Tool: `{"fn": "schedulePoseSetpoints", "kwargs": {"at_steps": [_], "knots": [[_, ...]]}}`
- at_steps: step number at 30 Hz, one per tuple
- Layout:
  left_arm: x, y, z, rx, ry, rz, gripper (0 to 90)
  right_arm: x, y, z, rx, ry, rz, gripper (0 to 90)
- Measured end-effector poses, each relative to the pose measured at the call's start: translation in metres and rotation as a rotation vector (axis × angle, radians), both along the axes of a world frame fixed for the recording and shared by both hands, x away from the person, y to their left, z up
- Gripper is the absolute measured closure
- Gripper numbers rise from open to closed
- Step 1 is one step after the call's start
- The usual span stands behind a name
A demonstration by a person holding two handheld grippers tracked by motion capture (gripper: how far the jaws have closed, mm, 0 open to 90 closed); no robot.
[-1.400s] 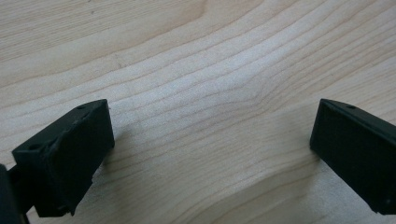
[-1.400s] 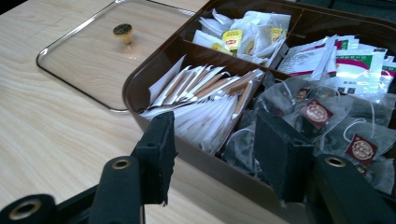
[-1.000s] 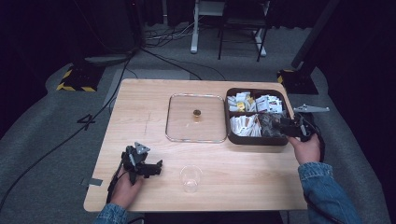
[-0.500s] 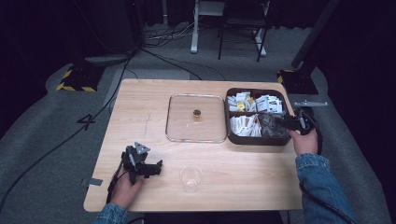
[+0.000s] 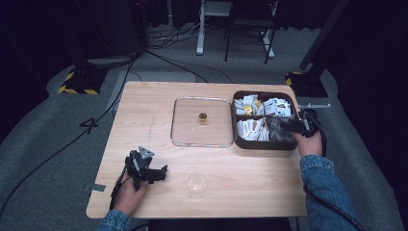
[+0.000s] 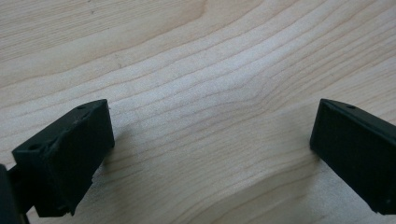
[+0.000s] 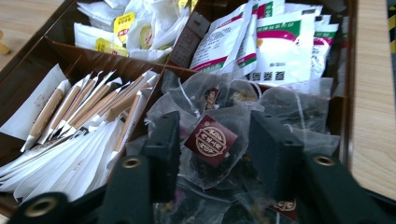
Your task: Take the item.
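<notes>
Right now your left gripper (image 5: 144, 168) rests low on the table (image 5: 144, 110) near its front-left corner, its jaws spread wide over bare wood grain with nothing between them. Your right gripper (image 5: 293, 126) reaches into the dark brown compartment box (image 5: 262, 143) at the table's right edge — into the front-right compartment, which is heaped with clear mesh tea bags (image 7: 210, 140). Its jaws stand apart on either side of one bag with a dark red square tag (image 7: 211, 140), not yet pressed on it. Paper stick sachets (image 7: 84, 116) fill the compartment beside it, and printed packets (image 7: 280, 46) the one behind. A clear lid (image 5: 202, 121) with a small knob lies flat just left of the box — a clear plastic cup (image 5: 196, 183) stands near the front edge.
</notes>
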State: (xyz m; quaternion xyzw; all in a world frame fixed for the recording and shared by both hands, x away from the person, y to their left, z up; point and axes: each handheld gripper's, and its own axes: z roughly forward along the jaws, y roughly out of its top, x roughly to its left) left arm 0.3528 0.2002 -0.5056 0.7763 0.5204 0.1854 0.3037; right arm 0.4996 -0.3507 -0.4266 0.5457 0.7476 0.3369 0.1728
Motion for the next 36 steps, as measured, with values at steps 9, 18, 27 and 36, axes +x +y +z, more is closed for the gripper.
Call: {"fn": "schedulePoseSetpoints", "kwargs": {"at_steps": [9, 18, 27, 36], "knots": [[0.000, 0.000, 0.000, 0.000, 0.000, 0.000, 0.1, -0.002, 0.004, 0.002, -0.035, -0.006, 0.012, 80.3], [0.000, 0.000, 0.000, 0.000, 0.000, 0.000, 0.1, -0.007, 0.006, 0.017, -0.029, -0.040, 0.040, 83.1], [0.000, 0.000, 0.000, 0.000, 0.000, 0.000, 0.1, -0.015, 0.009, 0.033, -0.008, -0.074, 0.076, 83.6], [0.000, 0.000, 0.000, 0.000, 0.000, 0.000, 0.1, -0.027, 0.012, 0.048, 0.025, -0.110, 0.125, 84.0]]}}
